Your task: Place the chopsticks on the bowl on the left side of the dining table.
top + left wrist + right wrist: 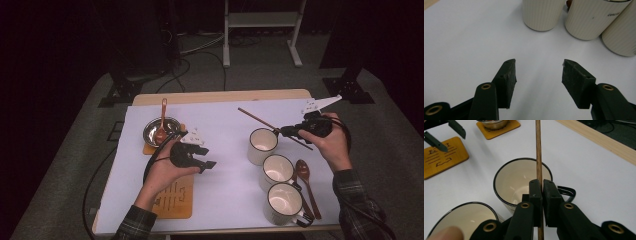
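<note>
Right tongs (541, 188) clamped on slim wooden stick (538, 150); left tongs (539, 75) apart, empty.

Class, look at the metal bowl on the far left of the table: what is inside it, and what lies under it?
A wooden spoon stands in the metal bowl, its handle leaning over the far rim. An orange wooden coaster lies under the bowl. The bowl hides the coaster's middle, and its contents beneath the spoon cannot be made out.

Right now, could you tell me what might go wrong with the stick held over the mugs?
1. The right gripper pinches the thin stick away from its middle, so it could pivot or slip in the jaws.
2. The stick hangs just above the far mug; swinging it may tip that mug.
3. The three mugs stand close together, so a knock could carry into the middle mug.
</note>
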A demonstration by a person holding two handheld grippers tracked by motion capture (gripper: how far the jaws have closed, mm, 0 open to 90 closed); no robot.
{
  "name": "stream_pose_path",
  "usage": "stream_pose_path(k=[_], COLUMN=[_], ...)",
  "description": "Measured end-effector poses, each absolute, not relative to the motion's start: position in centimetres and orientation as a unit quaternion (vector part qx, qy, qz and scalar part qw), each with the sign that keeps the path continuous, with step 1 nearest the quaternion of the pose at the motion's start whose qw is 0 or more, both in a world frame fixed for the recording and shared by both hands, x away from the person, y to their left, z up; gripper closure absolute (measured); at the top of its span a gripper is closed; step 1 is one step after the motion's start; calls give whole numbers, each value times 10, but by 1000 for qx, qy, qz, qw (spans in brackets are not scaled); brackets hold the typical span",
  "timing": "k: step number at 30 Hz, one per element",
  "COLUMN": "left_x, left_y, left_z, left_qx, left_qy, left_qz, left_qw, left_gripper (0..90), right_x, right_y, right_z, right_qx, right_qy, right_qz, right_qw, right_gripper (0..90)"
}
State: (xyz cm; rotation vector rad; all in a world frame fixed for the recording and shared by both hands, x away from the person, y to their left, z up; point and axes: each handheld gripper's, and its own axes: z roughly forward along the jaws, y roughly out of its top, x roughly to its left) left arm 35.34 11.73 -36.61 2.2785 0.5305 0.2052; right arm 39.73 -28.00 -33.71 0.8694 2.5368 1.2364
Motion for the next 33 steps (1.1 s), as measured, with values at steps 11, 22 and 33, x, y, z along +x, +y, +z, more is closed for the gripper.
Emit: stream_pose_path(k=[11,22,33], left_x=[362,362,357], left_y=[118,114,106], left_z=[-352,-347,-336], left_qx=[898,897,900], left_qy=[198,182,162], left_qz=[75,73,75], left_qw=[385,397,399], left_gripper=[493,554,565], right_x=[401,404,406], right_y=[-263,-246,-227], right_z=[-337,-340,-341], right_qx=[268,242,218], right_qy=[866,877,888], right_qz=[414,409,403], right_qw=[78,62,46], right_gripper=[852,852,852])
